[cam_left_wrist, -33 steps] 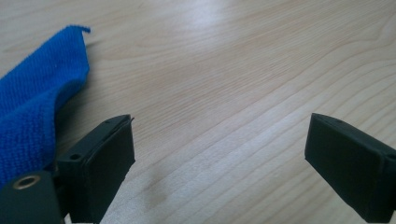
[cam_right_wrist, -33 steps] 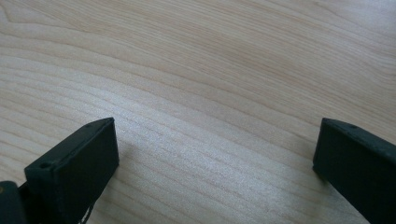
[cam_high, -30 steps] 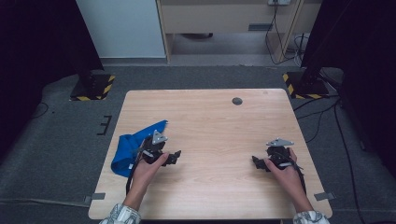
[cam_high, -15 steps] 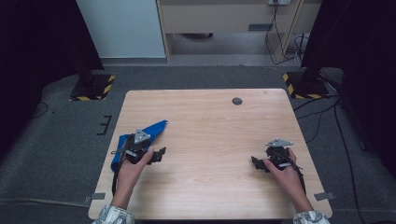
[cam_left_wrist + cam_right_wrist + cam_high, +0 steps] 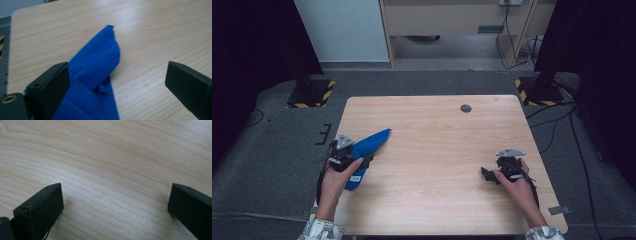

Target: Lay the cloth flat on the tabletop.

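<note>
Left gripper view: blue cloth (image 5: 95, 75) lies between the spread jaws, beside one.

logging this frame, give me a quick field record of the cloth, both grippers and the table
cloth: blue cloth, bunched into a long folded strip near the table's left edge
left gripper: left gripper open, jaws astride the strip's near part
right gripper: right gripper open, nothing between its jaws, over bare wood
table: wooden table, small dark round spot near the far edge

High view looks down from overhead on the table (image 5: 437, 150) — gripper views skim its wood close up.
</note>
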`<state>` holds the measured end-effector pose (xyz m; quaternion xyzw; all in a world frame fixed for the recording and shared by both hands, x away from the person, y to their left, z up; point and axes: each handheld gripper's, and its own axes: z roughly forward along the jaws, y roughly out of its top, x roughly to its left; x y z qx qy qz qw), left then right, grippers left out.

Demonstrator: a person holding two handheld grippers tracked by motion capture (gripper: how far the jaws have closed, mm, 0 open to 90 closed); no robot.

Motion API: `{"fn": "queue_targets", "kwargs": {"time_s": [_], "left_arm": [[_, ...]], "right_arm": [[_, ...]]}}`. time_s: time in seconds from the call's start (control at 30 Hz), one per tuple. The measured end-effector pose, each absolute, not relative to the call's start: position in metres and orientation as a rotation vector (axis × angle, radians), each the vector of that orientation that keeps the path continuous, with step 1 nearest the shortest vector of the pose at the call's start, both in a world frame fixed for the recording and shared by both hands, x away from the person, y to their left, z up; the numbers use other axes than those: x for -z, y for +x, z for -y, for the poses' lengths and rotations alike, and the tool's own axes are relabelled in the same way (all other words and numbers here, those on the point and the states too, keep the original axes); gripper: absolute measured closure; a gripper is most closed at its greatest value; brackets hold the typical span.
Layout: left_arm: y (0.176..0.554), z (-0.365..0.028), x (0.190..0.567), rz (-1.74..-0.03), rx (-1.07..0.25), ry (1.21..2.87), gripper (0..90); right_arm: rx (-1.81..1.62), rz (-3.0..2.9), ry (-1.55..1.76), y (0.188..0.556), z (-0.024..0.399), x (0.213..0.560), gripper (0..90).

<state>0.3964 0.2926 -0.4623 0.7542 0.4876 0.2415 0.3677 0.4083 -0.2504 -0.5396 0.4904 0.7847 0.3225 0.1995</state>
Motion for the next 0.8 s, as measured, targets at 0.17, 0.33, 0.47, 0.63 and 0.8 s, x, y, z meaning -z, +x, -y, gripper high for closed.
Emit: {"fn": "queue_targets", "kwargs": {"time_s": [0.17,0.33,0.47,0.63,0.8], "left_arm": [[0.398,-0.312,0.471,-1.321,-0.616,1.914,5.1],[0.400,-0.329,0.486,-1.409,-0.636,1.935,5.5],[0.402,-0.331,0.493,-1.425,-0.621,1.933,5.4],[0.405,-0.333,0.505,-1.460,-0.592,1.958,7.6],[0.410,-0.328,0.516,-1.473,-0.554,2.002,11.0]], "right_arm": [[-0.902,-2.194,1.371,0.408,0.250,0.540,0.3],[-0.905,-2.197,1.368,0.409,0.250,0.540,0.3],[-0.905,-2.198,1.368,0.409,0.250,0.540,0.4],[-0.905,-2.200,1.361,0.409,0.250,0.540,0.5],[-0.907,-2.203,1.358,0.410,0.250,0.540,0.5]]}}
